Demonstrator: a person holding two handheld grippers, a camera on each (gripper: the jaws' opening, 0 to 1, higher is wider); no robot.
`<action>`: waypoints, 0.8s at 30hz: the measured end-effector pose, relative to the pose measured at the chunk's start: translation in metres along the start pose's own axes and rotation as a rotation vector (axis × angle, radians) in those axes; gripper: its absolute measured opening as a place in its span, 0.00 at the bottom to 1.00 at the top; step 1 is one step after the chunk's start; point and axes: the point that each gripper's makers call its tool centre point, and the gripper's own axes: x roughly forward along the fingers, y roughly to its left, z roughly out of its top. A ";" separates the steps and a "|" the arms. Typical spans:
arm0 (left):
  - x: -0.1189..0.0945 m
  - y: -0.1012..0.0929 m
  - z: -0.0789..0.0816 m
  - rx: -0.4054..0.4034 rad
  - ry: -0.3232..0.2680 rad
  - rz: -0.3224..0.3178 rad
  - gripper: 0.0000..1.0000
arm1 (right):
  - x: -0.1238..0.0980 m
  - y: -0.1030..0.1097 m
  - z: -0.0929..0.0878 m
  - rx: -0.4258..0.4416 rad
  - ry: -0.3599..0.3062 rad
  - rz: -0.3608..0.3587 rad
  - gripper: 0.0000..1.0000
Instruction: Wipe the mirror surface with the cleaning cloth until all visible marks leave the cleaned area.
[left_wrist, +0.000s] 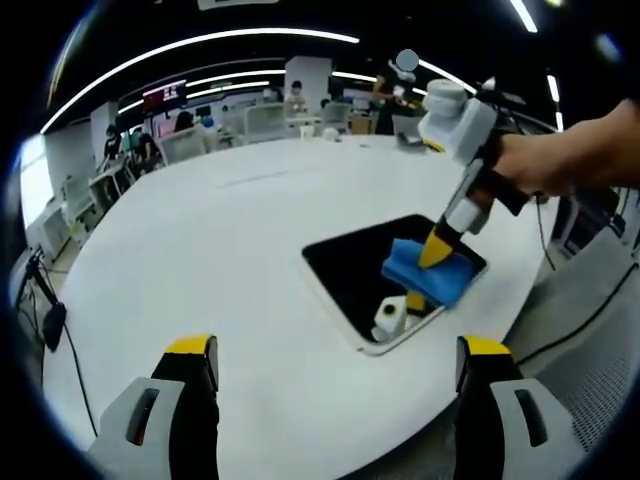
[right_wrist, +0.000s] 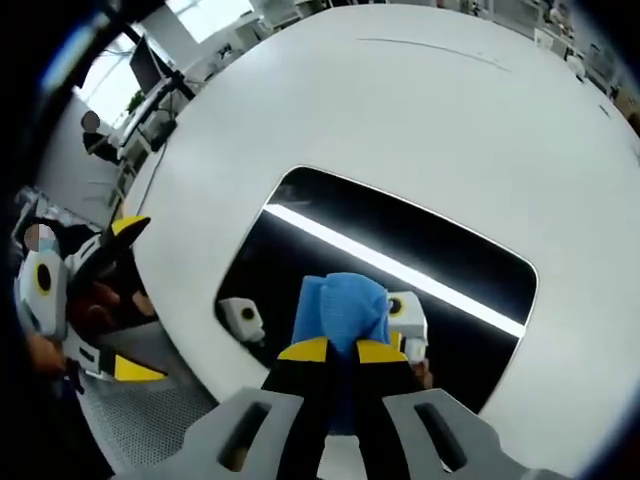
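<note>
A dark rectangular mirror (left_wrist: 350, 270) in a white frame lies flat on the round white table (left_wrist: 200, 250), near its edge. A blue cleaning cloth (left_wrist: 430, 275) rests on the glass. My right gripper (left_wrist: 436, 252), held by a hand, presses down on the cloth from above. In the right gripper view my right gripper (right_wrist: 342, 350) is shut on the cloth (right_wrist: 340, 305) over the mirror (right_wrist: 430, 270), which reflects a ceiling light strip and the gripper. My left gripper (left_wrist: 337, 352) stands open, short of the mirror, above bare table. It also appears open at the table's rim (right_wrist: 130, 300).
Beyond the table (right_wrist: 450, 110) lie office desks, chairs and people (left_wrist: 180, 130). Cables (left_wrist: 50, 320) hang off the left side. Grey floor (left_wrist: 600, 340) shows past the table edge beside the mirror. Wide bare tabletop stretches behind the mirror.
</note>
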 end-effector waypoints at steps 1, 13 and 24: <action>0.000 0.000 0.000 -0.003 0.000 0.001 0.99 | 0.000 -0.001 0.001 0.000 0.000 0.000 0.02; 0.000 0.001 0.000 -0.009 -0.003 0.004 0.99 | 0.005 -0.015 0.022 -0.002 -0.004 -0.022 0.02; -0.001 0.002 0.000 -0.006 -0.002 0.010 0.99 | 0.006 -0.023 0.036 -0.008 0.004 -0.031 0.02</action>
